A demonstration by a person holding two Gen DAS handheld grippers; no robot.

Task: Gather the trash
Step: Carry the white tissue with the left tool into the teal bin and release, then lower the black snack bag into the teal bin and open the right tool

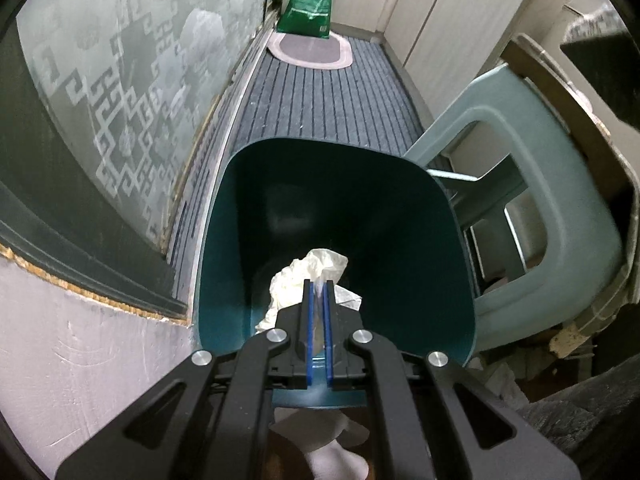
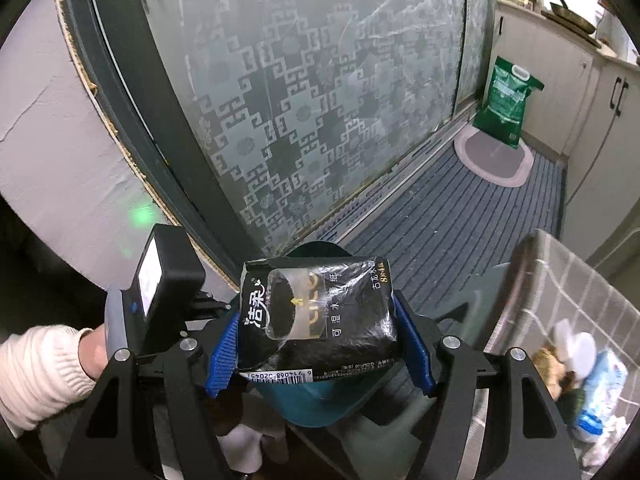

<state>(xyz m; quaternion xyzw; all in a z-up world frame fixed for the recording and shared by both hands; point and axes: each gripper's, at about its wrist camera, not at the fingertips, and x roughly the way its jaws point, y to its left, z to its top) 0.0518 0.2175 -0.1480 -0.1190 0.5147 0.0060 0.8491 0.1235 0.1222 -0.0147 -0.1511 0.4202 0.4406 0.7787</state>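
In the left wrist view my left gripper (image 1: 319, 285) is shut on a crumpled white tissue (image 1: 304, 276) and holds it over the open mouth of a dark teal trash bin (image 1: 420, 240). In the right wrist view my right gripper (image 2: 320, 320) is shut on a black tissue pack (image 2: 316, 316) with white print, its blue fingers (image 2: 416, 348) pressing both sides. The teal bin (image 2: 308, 404) shows partly below the pack. The left hand's sleeve (image 2: 36, 376) and the left gripper's body are at the left.
A pale green plastic stool (image 1: 540, 200) stands right of the bin. A frosted glass sliding door (image 2: 320, 92) runs along the left. A striped grey mat (image 1: 332, 96), an oval rug (image 1: 312, 50) and a green bag (image 1: 312, 0) lie beyond. Clutter (image 2: 592, 380) sits at lower right.
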